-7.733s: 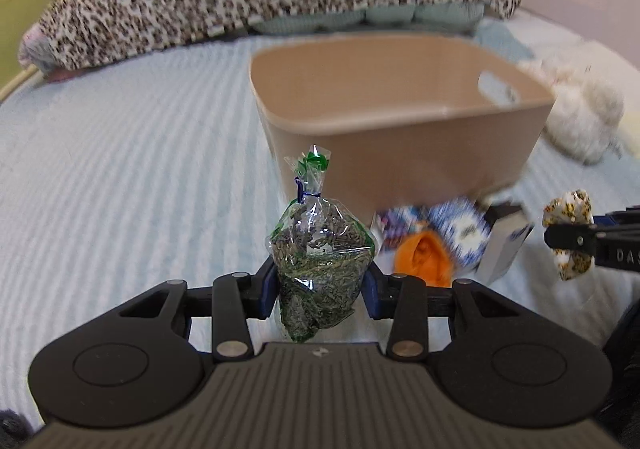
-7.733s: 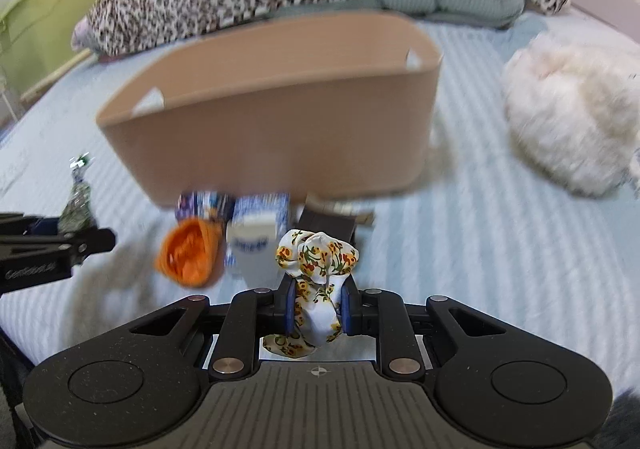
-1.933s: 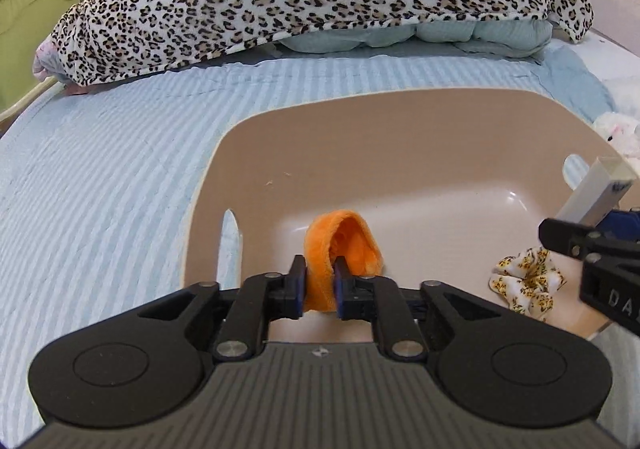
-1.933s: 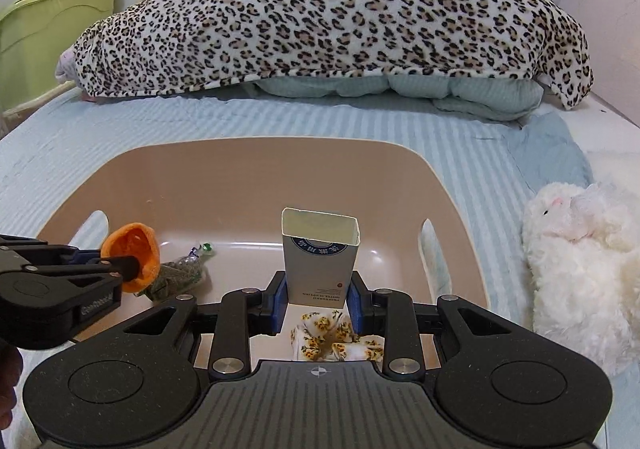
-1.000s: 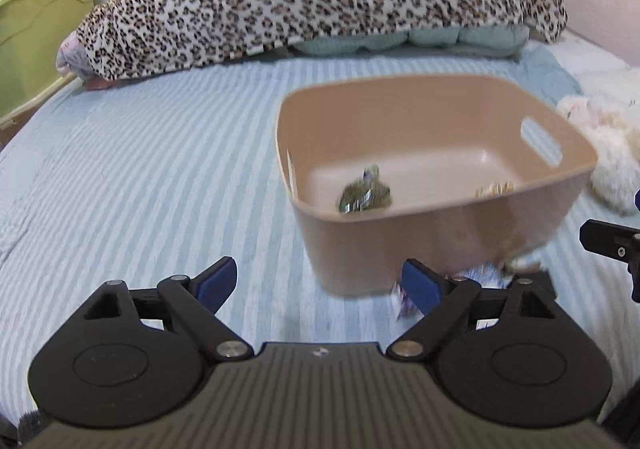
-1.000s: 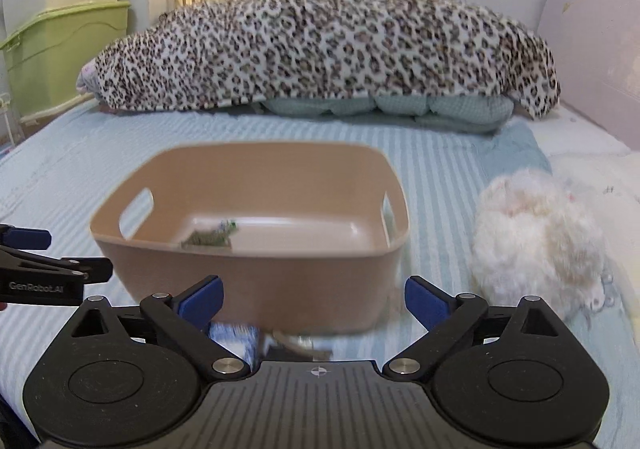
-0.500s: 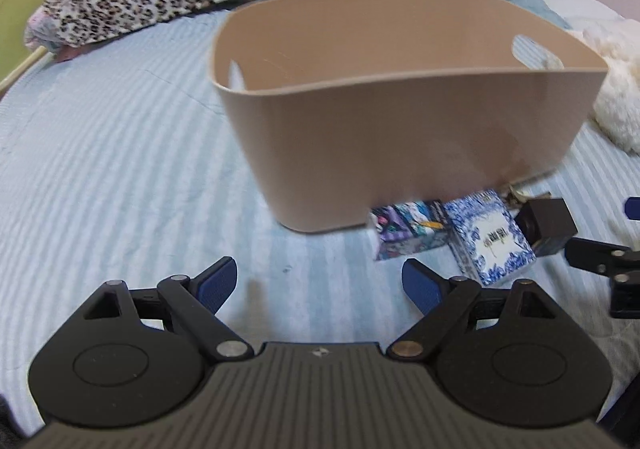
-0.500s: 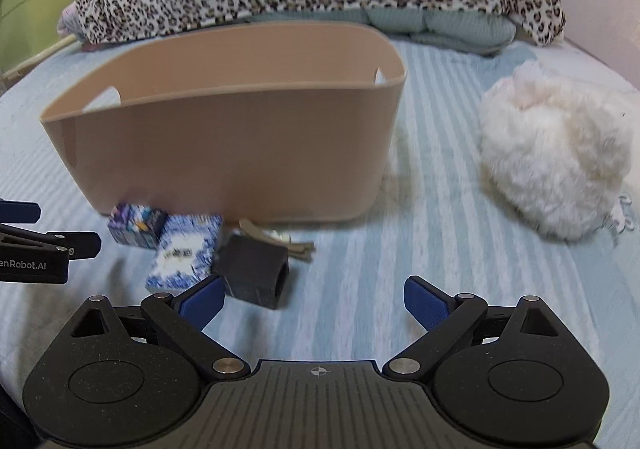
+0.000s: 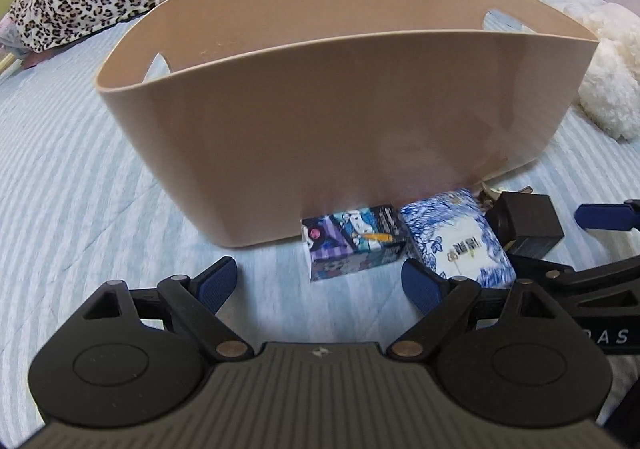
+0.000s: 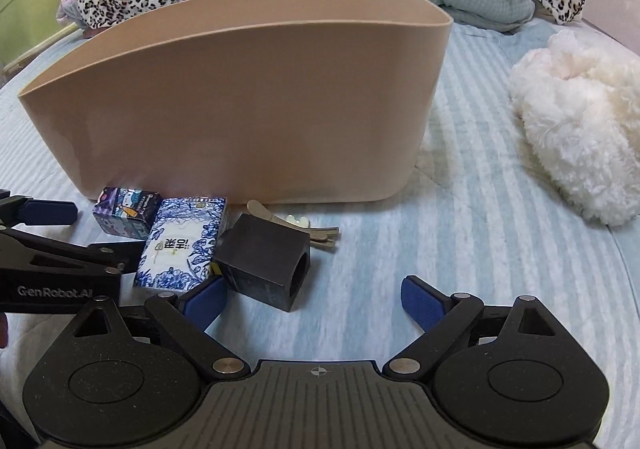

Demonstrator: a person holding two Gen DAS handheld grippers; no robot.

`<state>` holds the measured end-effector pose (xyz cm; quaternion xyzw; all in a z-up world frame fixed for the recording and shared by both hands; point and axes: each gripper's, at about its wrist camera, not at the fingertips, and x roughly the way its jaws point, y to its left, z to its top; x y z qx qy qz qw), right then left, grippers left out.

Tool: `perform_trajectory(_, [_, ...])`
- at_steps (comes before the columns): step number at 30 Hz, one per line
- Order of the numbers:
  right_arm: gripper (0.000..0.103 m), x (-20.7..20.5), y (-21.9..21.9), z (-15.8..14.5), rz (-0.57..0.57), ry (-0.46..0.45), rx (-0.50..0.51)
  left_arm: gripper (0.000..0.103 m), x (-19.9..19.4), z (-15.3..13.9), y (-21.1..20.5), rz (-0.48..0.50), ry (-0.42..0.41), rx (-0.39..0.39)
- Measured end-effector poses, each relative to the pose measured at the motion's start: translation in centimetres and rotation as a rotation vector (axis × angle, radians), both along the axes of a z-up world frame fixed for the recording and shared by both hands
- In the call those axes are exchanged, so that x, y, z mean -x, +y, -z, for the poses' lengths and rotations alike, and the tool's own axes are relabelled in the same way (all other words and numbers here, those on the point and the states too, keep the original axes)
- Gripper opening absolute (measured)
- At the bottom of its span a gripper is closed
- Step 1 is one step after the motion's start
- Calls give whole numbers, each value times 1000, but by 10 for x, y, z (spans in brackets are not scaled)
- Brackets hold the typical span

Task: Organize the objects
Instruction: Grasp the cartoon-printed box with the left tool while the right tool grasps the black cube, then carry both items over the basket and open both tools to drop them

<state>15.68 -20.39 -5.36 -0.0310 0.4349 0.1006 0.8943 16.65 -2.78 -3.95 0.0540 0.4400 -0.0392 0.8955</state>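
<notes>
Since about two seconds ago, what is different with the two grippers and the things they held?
Both let go: left gripper dropped the orange piece, right gripper the white box, into the bin. Both came down, open, toward the small boxes on the bed. Bin and those boxes stayed.

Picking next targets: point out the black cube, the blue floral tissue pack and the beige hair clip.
black cube (image 10: pixel 262 263), right wrist view, top face.
blue floral tissue pack (image 10: pixel 180 245), right wrist view, printed front.
beige hair clip (image 10: pixel 316 233), right wrist view, long prongs.

Striped bed (image 10: pixel 460 241), tan bin (image 10: pixel 240 109), small boxes (image 10: pixel 180 245), plush (image 10: pixel 580 121)
</notes>
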Motion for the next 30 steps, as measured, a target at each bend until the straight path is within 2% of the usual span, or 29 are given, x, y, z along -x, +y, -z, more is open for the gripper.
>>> perform_trajectory(7, [94, -6, -7, 3, 21, 8, -59, 91, -7, 0, -1, -47, -12, 22])
perform_trajectory(10, [97, -9, -8, 5, 25, 14, -71, 95, -11, 2, 1, -101, -21, 23])
perform_trajectory(13, [99, -10, -7, 6, 30, 9, -85, 95, -12, 1, 3, -154, -24, 29])
perform_trajectory(17, [101, -13, -4, 7, 45, 5, -99, 95, -13, 0, 9, -160, -34, 15])
perform_trajectory(20, [101, -15, 0, 9, 63, -6, -98, 91, -9, 0, 18, -160, -33, 40])
perform_trajectory(23, [86, -14, 3, 10, 64, -19, -81, 81, -9, -2, 22, -155, -37, 41])
perform_trajectory(26, [67, -9, 4, 7, 47, -36, -73, 65, -10, -3, 22, -131, -44, 40])
perform_trajectory(28, [49, -7, 2, 4, 52, -43, -80, 53, -10, -5, 22, -119, -40, 43])
perform_trajectory(30, [48, -5, -2, 3, 65, -45, -96, 53, -5, -5, 20, -112, -40, 45])
